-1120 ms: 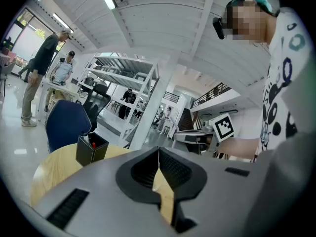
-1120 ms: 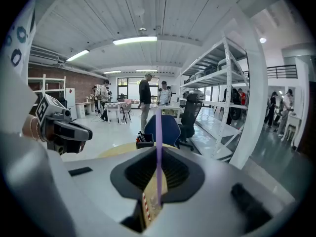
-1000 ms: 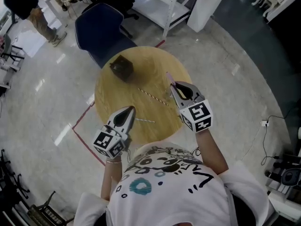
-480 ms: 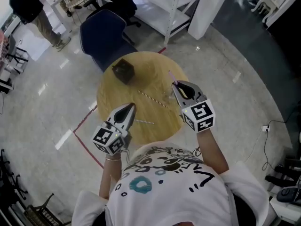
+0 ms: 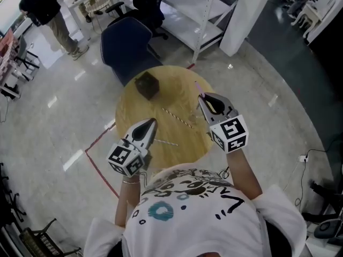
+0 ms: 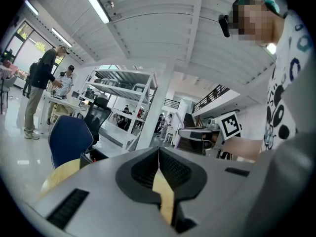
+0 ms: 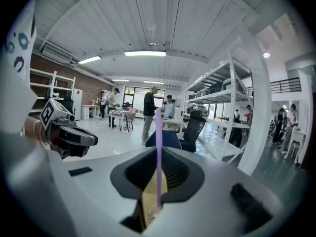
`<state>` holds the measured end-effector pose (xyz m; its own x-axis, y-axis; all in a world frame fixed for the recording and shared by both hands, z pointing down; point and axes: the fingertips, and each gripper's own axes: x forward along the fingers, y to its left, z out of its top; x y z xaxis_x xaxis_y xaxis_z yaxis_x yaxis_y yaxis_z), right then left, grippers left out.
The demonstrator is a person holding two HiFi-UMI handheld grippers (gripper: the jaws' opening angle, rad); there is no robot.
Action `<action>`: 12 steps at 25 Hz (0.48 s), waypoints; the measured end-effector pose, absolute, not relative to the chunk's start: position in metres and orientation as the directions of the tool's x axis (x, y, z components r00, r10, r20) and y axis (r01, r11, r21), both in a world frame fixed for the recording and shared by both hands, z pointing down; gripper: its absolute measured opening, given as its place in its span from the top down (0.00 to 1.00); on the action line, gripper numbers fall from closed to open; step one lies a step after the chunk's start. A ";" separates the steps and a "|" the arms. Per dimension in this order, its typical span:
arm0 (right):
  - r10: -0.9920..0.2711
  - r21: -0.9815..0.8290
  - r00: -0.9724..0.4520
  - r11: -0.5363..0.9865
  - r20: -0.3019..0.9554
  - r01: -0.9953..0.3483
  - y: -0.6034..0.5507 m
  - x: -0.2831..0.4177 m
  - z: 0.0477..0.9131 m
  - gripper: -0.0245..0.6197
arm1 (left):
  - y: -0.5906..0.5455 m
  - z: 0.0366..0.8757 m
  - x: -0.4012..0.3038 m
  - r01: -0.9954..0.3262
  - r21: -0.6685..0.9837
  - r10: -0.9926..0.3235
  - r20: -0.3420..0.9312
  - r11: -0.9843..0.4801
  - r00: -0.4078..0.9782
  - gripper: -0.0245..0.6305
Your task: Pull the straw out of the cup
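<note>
The straw point(image 7: 158, 152) is thin, straight and pale purple. The right gripper point(image 7: 158, 149) is clamped on it, with its jaws closed narrow against the straw's sides. Its long axis runs along the jaws: the lower end sits deep in the throat between them, and the upper part stands well past the tips, pointing away from the person. From the head view the straw point(image 5: 198, 87) shows as a short pale sliver sticking out of the right gripper point(image 5: 203, 97) over the far right part of the round wooden table point(image 5: 122, 116) — held in the air, off the tabletop. The left gripper point(image 6: 159, 150) has its jaws pressed together on nothing — it hangs over the near edge point(image 5: 151, 123), well apart from the straw. A striped straw point(image 5: 178, 118) lies flat on the table between the two grippers.
</note>
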<state>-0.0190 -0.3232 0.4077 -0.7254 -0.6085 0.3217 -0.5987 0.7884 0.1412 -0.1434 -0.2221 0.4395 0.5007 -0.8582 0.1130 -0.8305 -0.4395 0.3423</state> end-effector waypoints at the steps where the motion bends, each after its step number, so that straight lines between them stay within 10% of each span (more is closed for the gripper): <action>1: -0.602 0.153 -0.730 0.795 0.324 -0.587 -0.323 -0.021 0.406 0.89 | -0.220 0.438 -0.144 -0.833 0.342 -0.861 0.112 -0.435 0.495 0.94; 12: -0.523 0.151 -0.801 0.852 0.293 -0.501 -0.311 -0.062 0.391 0.89 | -0.193 0.438 -0.172 -0.870 0.350 -0.904 0.123 -0.347 0.409 0.94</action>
<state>-0.0622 -0.3108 0.3914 -0.8006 -0.5227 0.2930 -0.5012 0.8521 0.1507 -0.1716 -0.1926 0.4379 0.4091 -0.9042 0.1225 -0.8705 -0.3465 0.3496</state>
